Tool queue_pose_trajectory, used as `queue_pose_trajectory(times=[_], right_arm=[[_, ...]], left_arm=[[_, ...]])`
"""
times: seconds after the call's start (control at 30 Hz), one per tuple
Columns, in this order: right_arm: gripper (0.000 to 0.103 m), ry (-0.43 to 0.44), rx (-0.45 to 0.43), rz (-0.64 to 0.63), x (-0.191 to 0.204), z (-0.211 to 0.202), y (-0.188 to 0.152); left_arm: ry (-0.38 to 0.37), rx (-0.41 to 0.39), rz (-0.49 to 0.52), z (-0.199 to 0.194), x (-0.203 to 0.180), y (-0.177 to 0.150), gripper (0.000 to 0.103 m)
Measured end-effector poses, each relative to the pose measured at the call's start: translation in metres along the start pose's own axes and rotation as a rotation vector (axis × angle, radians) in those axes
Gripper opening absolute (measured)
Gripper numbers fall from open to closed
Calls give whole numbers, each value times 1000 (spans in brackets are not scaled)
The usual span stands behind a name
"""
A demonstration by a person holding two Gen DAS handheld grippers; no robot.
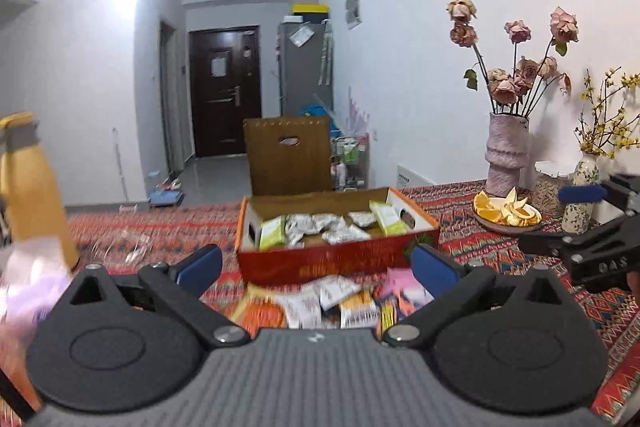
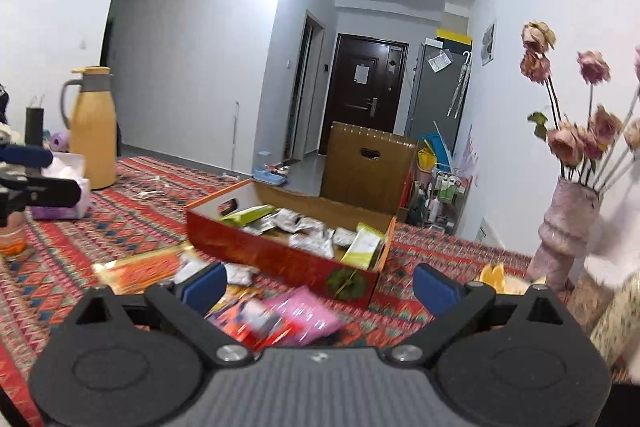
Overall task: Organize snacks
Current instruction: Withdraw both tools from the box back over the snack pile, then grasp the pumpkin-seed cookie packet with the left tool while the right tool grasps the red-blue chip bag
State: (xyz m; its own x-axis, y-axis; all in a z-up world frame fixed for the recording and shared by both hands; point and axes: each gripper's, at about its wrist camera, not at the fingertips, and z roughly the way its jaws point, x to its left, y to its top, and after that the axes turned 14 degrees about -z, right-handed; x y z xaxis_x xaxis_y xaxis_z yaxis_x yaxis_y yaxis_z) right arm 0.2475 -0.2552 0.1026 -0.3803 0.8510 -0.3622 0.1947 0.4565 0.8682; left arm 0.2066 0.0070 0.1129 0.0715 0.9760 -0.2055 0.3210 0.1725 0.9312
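A red and orange cardboard box [image 1: 320, 259] [image 2: 280, 251] sits on the patterned tablecloth, holding silver and green snack packets [image 1: 320, 227] [image 2: 312, 231]. Loose snack packets [image 1: 340, 301] lie in a pile in front of the box; a pink packet [image 2: 308, 315] lies nearest the right gripper. My left gripper [image 1: 316, 267] is open and empty, above the pile, facing the box. My right gripper [image 2: 320, 285] is open and empty, above the pink packet. The right gripper also shows in the left wrist view [image 1: 580, 227], and the left gripper in the right wrist view [image 2: 40, 175].
A yellow thermos jug [image 2: 94, 131] [image 1: 32, 187] stands at the left with a tissue pack [image 2: 66, 187]. A pink vase of dried roses [image 1: 506, 155] [image 2: 564, 227], a plate of orange peel [image 1: 506, 213] and a small floral vase [image 1: 580, 195] stand at the right. A wooden chair [image 1: 288, 155] stands behind the table.
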Motion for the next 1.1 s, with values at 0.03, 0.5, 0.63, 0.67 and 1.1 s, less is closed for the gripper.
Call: queue_pose_trajectory(times=[0.03, 0.5, 0.63, 0.67, 1.1], right_arm=[[103, 2, -1, 12, 6, -8, -7], [103, -5, 150, 151, 61, -66, -96], [103, 3, 198, 156, 69, -65, -106], [103, 2, 204, 157, 70, -64, -106], [103, 73, 194, 214, 76, -7, -76]], left_arm=[[10, 4, -17, -9, 2, -6, 103], [153, 127, -101, -62, 46, -83, 103], [168, 143, -90, -58, 49, -91, 103], [165, 144, -92, -56, 48, -90, 103], [158, 216, -131, -8, 72, -96, 103]])
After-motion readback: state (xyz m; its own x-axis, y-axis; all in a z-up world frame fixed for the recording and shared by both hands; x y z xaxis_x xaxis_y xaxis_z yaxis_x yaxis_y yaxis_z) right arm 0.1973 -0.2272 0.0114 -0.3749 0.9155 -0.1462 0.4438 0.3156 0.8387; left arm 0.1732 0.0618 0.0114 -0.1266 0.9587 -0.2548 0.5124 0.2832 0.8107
